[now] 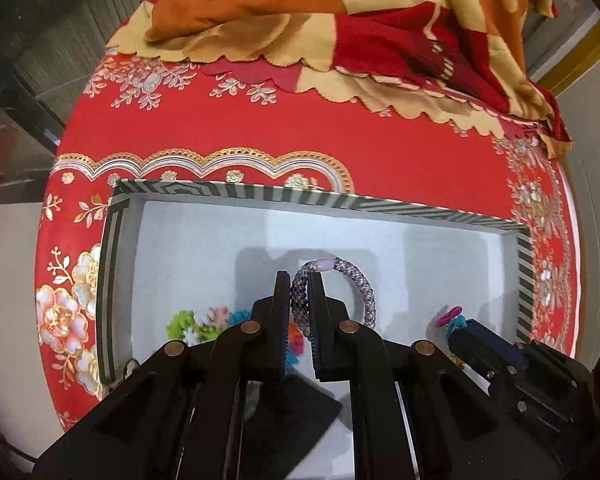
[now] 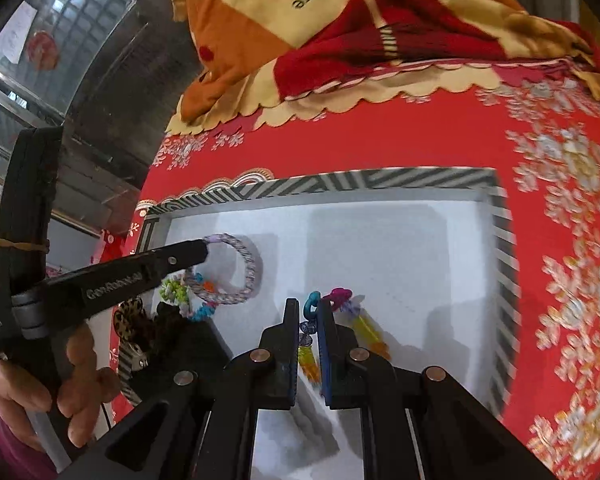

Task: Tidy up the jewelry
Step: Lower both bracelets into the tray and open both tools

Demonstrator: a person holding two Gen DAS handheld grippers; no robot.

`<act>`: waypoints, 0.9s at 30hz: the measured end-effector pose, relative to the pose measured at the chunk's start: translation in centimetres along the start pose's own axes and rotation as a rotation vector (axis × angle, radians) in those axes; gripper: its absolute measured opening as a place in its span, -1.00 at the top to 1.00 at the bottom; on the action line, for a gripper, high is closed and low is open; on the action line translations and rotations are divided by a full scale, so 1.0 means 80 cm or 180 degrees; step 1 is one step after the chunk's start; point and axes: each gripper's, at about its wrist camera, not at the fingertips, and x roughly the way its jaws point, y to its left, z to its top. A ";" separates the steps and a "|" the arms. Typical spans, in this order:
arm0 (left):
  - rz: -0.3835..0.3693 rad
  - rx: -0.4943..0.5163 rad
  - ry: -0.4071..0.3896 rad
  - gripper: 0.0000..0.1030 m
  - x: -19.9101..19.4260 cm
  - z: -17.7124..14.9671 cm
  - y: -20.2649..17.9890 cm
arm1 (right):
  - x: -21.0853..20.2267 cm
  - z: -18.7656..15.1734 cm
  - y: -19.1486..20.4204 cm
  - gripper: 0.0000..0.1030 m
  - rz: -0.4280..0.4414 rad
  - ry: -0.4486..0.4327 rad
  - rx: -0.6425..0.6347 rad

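A white-lined box with a striped grey rim (image 1: 380, 202) sits on a red floral cloth (image 1: 259, 128). My left gripper (image 1: 300, 280) is shut on a grey braided hair band (image 1: 364, 284) with a lilac bead, held over the box floor; the band also shows in the right wrist view (image 2: 247, 264). My right gripper (image 2: 308, 308) is shut on a colourful charm piece (image 2: 310, 326) with a teal ring, over the box floor (image 2: 400, 260). A second pink and yellow charm (image 2: 360, 320) lies just right of it. Colourful small bands (image 1: 199, 324) lie in the box's left part.
A folded orange, cream and red blanket (image 1: 340, 20) lies on the cloth beyond the box. A leopard-print item (image 2: 131, 320) sits at the box's near left edge. The person's hand (image 2: 39, 392) holds the left gripper's handle. Grey wall panels stand to the left.
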 end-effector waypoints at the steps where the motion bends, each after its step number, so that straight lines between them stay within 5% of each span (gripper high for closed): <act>1: 0.0015 -0.0013 0.0005 0.86 0.003 0.001 0.003 | 0.005 0.001 0.001 0.84 0.0017 0.0038 -0.0014; 5: 0.0036 -0.0045 0.0028 0.86 0.011 0.003 0.010 | 0.019 0.001 -0.003 0.83 0.0152 0.0139 0.0084; 9: 0.0063 -0.0092 0.0022 0.84 0.015 0.001 0.014 | 0.013 -0.002 -0.001 0.24 0.0182 0.0085 0.0045; 18: 0.0034 -0.0214 -0.0130 0.21 -0.018 -0.009 0.024 | -0.044 -0.025 0.001 0.24 0.0090 -0.0074 -0.0034; 27: -0.0019 -0.0254 -0.0350 0.19 -0.085 -0.062 0.019 | -0.095 -0.069 -0.003 0.23 -0.0117 -0.0144 -0.0082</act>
